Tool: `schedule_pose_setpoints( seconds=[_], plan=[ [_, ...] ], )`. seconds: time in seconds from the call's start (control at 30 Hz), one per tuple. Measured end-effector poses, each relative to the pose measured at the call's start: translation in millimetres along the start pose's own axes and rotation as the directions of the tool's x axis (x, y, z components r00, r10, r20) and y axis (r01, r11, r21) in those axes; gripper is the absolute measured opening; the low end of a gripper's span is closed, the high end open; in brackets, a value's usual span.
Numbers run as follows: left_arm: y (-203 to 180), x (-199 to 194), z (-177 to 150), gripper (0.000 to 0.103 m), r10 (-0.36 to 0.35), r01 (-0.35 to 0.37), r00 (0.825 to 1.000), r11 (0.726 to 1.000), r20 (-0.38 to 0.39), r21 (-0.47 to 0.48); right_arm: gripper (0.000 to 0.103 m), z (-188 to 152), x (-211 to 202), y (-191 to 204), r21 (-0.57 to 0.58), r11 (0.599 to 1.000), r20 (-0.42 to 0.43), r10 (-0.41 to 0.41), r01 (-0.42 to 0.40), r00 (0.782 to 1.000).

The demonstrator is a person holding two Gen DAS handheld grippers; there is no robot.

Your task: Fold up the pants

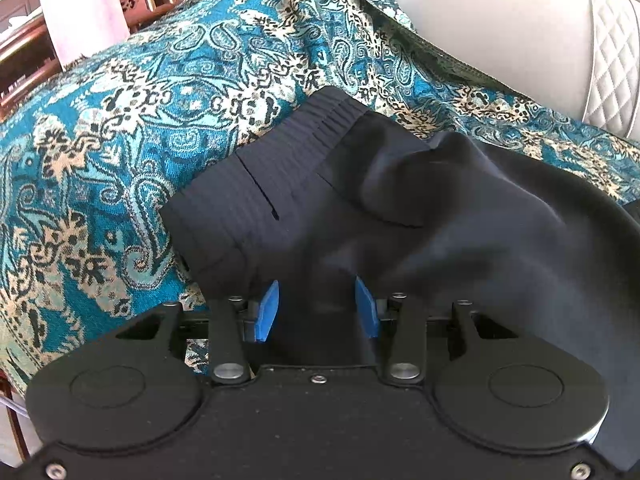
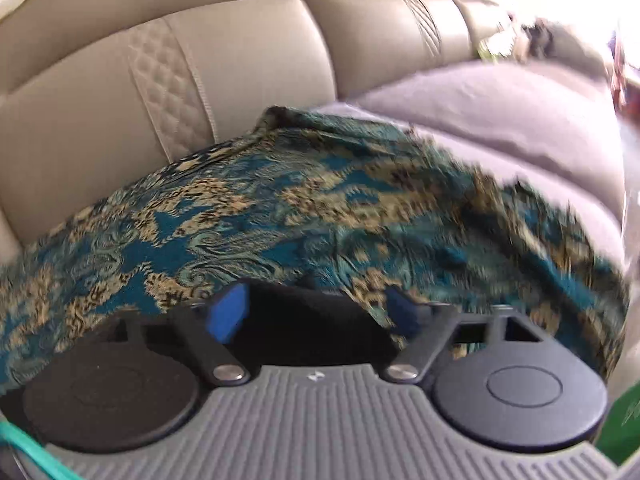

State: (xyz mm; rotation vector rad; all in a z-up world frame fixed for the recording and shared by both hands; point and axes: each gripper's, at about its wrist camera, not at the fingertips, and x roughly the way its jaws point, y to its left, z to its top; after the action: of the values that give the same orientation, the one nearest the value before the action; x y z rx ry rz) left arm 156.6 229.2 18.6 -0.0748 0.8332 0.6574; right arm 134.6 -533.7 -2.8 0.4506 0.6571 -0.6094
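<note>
fold partly done; pants point(image 1: 400, 208) bunched at centre frame on patterned cloth point(image 1: 120, 140); left gripper point(image 1: 318, 308) part-closed on dark fabric; right gripper point(image 2: 316, 308) part-open, grip unclear; flattening left.

Black tongs point(image 1: 316, 308) (blue pads point(image 1: 269, 312))

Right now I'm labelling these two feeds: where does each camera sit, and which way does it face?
Left wrist: on the left gripper, angled down at black pants bunched between its blue pads; only gripper shows.
Right wrist: on the right gripper, facing the beige sofa back; dark fabric between its pads, blurred.
Shared: the teal patterned throw, sofa.
</note>
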Motion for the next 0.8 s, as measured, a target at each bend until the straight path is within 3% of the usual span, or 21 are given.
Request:
schedule_pose_setpoints(
  seconds=[0.07,0.23,0.37,0.47,0.53,0.57,0.63,0.7,0.77,0.8],
  plan=[
    [-1,-1,-1,0.041,0.005,-0.005,1.000,1.000,0.009,0.012,0.024,-6,-6,-11,0.044,0.998,-0.003,0.047,-0.047,0.999],
    [-3,-1,-3,0.041,0.014,-0.015,1.000,0.999,0.023,0.028,0.026,-27,-27,-13,-0.079,0.997,0.024,0.023,-0.021,0.999],
    [-3,-1,-1,0.041,0.017,-0.017,1.000,0.999,0.019,0.035,0.025,-25,-34,-21,-0.070,0.997,0.061,0.035,-0.031,0.998],
    [-2,0,-1,0.041,0.012,-0.012,1.000,1.000,0.016,0.029,0.006,-15,-45,-25,-0.035,0.999,0.180,0.039,-0.033,0.983],
    [-1,0,-1,0.041,0.010,-0.010,1.000,1.000,0.016,0.024,0.007,-12,-55,-31,-0.020,0.997,0.277,0.081,-0.079,0.958],
    [-1,0,-1,0.041,0.010,-0.010,1.000,1.000,0.017,0.024,0.011,-10,-58,-34,-0.009,0.994,0.302,0.108,-0.110,0.947],
    [-2,0,-2,0.041,0.013,-0.014,1.000,1.000,0.019,0.027,0.019,-7,-52,-37,0.007,0.994,0.234,0.101,-0.105,0.967],
    [-3,0,-2,0.041,0.016,-0.017,1.000,0.999,0.022,0.033,0.051,-9,-41,-37,-0.019,0.992,0.144,0.125,-0.124,0.982],
    [-3,0,-2,0.041,0.018,-0.019,1.000,0.999,0.024,0.040,0.061,-14,-34,-35,-0.037,0.989,0.093,0.148,-0.145,0.985],
    [-4,0,-2,0.041,0.019,-0.020,1.000,0.999,0.024,0.042,0.061,-17,-32,-32,-0.053,0.989,0.079,0.140,-0.136,0.987]
  ],
)
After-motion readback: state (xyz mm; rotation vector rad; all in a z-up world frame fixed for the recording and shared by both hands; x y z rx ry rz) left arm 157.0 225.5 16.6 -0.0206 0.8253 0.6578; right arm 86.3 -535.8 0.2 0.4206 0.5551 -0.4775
